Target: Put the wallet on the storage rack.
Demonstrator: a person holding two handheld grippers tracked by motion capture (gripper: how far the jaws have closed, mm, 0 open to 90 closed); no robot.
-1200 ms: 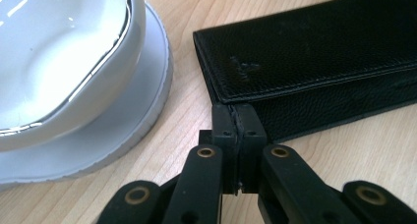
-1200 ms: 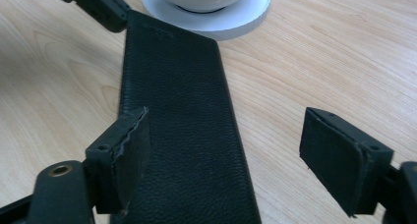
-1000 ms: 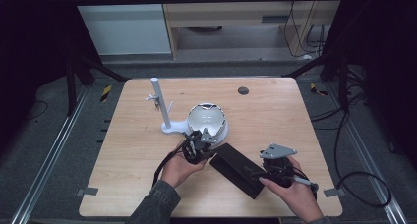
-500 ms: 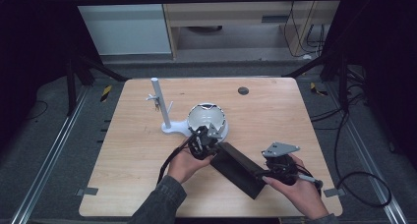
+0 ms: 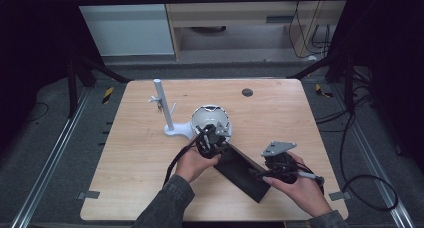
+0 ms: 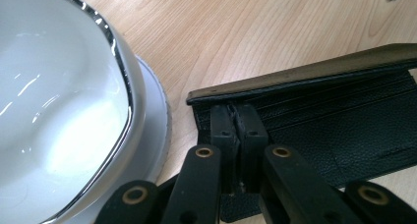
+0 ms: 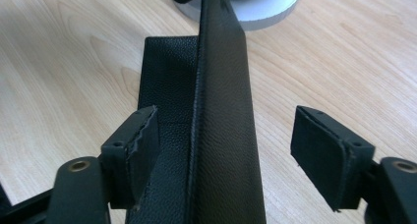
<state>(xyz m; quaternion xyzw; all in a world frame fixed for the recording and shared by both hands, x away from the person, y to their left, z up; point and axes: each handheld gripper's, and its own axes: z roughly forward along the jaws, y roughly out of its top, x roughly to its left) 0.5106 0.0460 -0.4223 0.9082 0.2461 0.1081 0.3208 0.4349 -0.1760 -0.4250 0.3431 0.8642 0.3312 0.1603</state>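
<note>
A black leather wallet [image 5: 242,170] lies open on the wooden table [image 5: 130,153], in front of a white bowl [image 5: 207,119]. My left gripper [image 5: 212,136] is shut on the wallet's far end beside the bowl. In the left gripper view its pads [image 6: 223,126] meet on a thin leather layer of the wallet [image 6: 344,135], next to the bowl [image 6: 59,111]. My right gripper [image 5: 260,174] is at the near end. There the raised flap [image 7: 221,111] stands edge-on between the jaws of my right gripper [image 7: 228,126], which have just been closing. The right pad [image 7: 319,150] is still well clear of the flap.
A white post on a round base [image 5: 165,108] stands left of the bowl, with small hooks on it. A dark round spot [image 5: 247,92] marks the far middle of the table. Cables trail from both grippers toward the near edge.
My left hand has shifted a little up and toward the bowl, taking the wallet's far end with it. The right hand has stayed in place.
</note>
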